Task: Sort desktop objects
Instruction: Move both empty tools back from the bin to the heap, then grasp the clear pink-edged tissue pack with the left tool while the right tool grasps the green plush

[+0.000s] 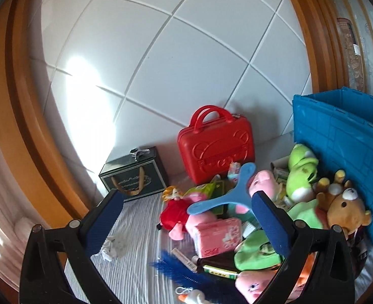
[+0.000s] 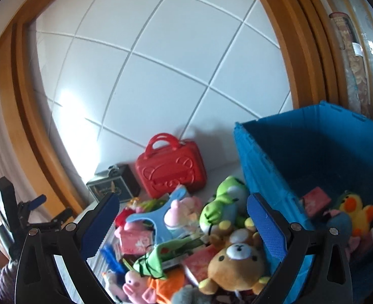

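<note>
A pile of toys and small packets lies on the striped cloth. In the left wrist view I see a pink packet, a blue three-armed boomerang, a red doll, a green frog plush and a brown bear plush. My left gripper is open and empty above the pile. My right gripper is open and empty above the bear and frog. A blue crate on the right holds a yellow duck and a red box.
A red toy suitcase and a dark green gift box stand against the white tiled wall. The blue crate's wall stands at the right. A wooden frame curves round left and right. The left gripper shows at the right view's left edge.
</note>
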Motion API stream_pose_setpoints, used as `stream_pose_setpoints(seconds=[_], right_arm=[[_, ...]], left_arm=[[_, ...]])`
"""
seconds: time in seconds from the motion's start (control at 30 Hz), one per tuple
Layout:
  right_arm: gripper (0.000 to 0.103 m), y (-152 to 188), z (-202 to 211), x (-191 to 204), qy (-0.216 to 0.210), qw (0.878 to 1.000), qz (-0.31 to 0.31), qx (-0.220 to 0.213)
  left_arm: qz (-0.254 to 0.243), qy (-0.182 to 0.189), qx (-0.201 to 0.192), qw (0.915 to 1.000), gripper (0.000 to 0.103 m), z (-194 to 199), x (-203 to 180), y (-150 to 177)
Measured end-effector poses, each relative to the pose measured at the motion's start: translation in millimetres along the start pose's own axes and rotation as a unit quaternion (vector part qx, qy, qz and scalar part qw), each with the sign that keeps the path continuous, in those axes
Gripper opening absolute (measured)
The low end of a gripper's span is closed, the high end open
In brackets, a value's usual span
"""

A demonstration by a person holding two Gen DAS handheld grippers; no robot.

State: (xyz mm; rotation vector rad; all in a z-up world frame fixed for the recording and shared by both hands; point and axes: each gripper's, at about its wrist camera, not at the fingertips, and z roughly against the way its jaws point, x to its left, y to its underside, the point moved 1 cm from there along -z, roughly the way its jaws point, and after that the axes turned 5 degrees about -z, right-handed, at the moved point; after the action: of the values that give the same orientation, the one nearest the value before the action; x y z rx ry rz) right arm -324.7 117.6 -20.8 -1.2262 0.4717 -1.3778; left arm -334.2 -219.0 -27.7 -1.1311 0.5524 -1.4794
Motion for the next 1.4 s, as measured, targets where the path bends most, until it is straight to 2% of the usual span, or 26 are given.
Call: stream_pose_setpoints(seconds=[0.1, 0.27, 0.5, 0.57, 0.63, 0.77, 0.83, 1.0, 1.13, 1.23, 1.3, 1.4], right_arm=[[0.102, 30.7, -26.9, 14.5, -0.008, 0.999, 0.0, 0.04], [0.102, 85.7, -90.2, 25.3, -0.021, 0.99, 0.01, 0.142], [0.102, 134.0, -178.1, 19.8, -0.029, 0.968, 0.007, 0.248], [0.096, 141.1, -196.9, 14.7, -0.026, 0.962, -0.003, 0.271], [0.093, 146.8, -211.4, 11.7, -0.03, 0.955, -0.01, 0.296], [0.089, 155.7, -231.0, 10.5, -0.03, 0.946, -0.011, 0.322], [0.077, 154.5, -232.7, 10.7, -0.026, 0.947, -0.007, 0.32], [0.074, 147.9, -229.4, 6.4, -0.028, 0.945, -0.025, 0.326], [0.074, 148.9, -229.4, 14.0, -0.018, 0.946, -0.009, 0.323], [0.074, 151.0, -231.0, 17.7, -0.017, 0.944, -0.01, 0.328], [0.074, 152.3, -231.3, 19.8, -0.016, 0.945, -0.005, 0.326], [0.074, 154.6, -236.0, 22.8, -0.015, 0.945, -0.006, 0.326]], left_arm=[[0.007, -0.001, 0.02, 0.9998, 0.103, -17.8, 19.3, 20.5], [0.009, 0.005, 0.042, 0.9991, 0.103, -41.3, 27.2, 52.5], [-0.006, 0.05, 0.098, 0.9939, 0.103, -102.8, 8.9, 98.5], [-0.012, 0.078, 0.118, 0.9898, 0.103, -123.9, 2.8, 109.6], [-0.021, 0.086, 0.138, 0.9865, 0.103, -144.1, -2.0, 118.5], [-0.022, 0.163, 0.159, 0.9735, 0.103, -181.7, -6.9, 135.8], [-0.024, 0.201, 0.166, 0.9652, 0.103, -202.4, -6.9, 141.8], [-0.032, 0.312, 0.179, 0.9326, 0.103, -246.6, -6.5, 152.6], [-0.041, 0.371, 0.184, 0.9094, 0.103, -267.9, -10.6, 161.7], [-0.057, 0.41, 0.198, 0.8884, 0.089, -275.5, -18.8, 171.7], [-0.076, 0.413, 0.204, 0.8842, 0.08, -278.5, -27.0, 177.8], [-0.056, 0.415, 0.198, 0.8862, 0.069, -282.1, -26.5, 175.7]])
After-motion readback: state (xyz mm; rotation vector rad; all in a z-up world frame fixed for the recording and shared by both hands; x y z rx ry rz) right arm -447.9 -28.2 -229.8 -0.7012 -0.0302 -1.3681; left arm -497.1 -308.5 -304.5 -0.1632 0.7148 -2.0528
